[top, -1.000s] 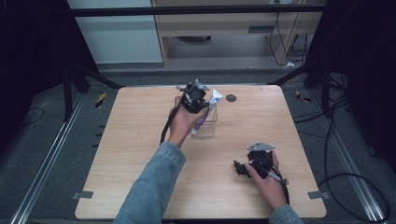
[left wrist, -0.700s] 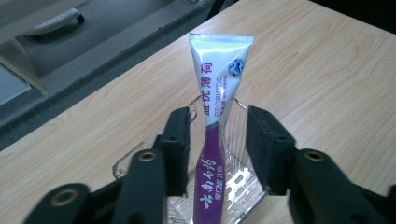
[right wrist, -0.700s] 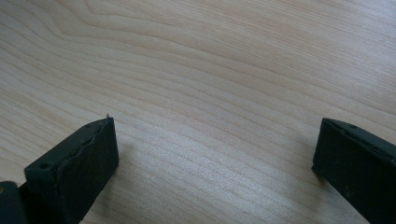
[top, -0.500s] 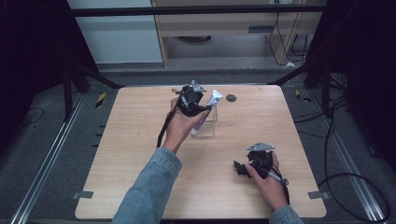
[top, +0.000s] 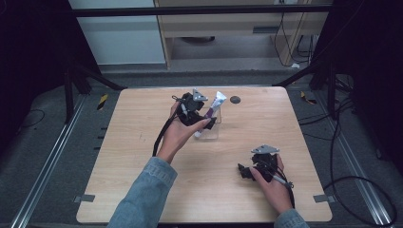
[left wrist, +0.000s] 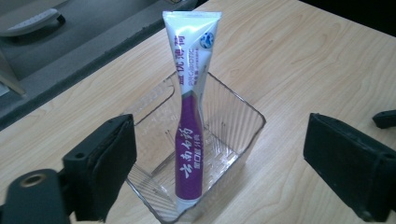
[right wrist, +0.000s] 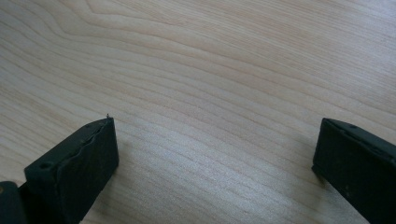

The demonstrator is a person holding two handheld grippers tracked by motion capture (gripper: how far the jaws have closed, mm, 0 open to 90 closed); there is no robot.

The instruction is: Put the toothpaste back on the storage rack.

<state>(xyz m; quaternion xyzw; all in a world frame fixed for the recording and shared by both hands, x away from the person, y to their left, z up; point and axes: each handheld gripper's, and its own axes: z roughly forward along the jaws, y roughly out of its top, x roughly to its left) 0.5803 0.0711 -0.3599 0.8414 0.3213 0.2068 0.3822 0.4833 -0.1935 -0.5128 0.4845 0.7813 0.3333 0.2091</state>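
A white and purple toothpaste tube [left wrist: 189, 140] stands cap down, leaning, in a clear ribbed plastic container [left wrist: 243, 109] on the wooden table. My left gripper [left wrist: 224, 158] is open, with one black jaw on either side of the container and neither touching the tube. From above, the left gripper [top: 202, 114] sits just left of the tube [top: 215, 105] and the container [top: 211, 132], behind the table's middle. My right gripper [top: 243, 171] rests low at the front right of the table. It stands open [right wrist: 215, 163] over bare wood, holding nothing.
A small dark round disc [top: 235, 99] lies on the table [top: 142, 166] behind the container. Dark frame bars and cables run around the table, and a wooden cabinet [top: 237, 28] stands beyond the far edge.
My left gripper has drawn back slightly toward the person, away from the tube, which stays in the container. The right gripper has not moved.
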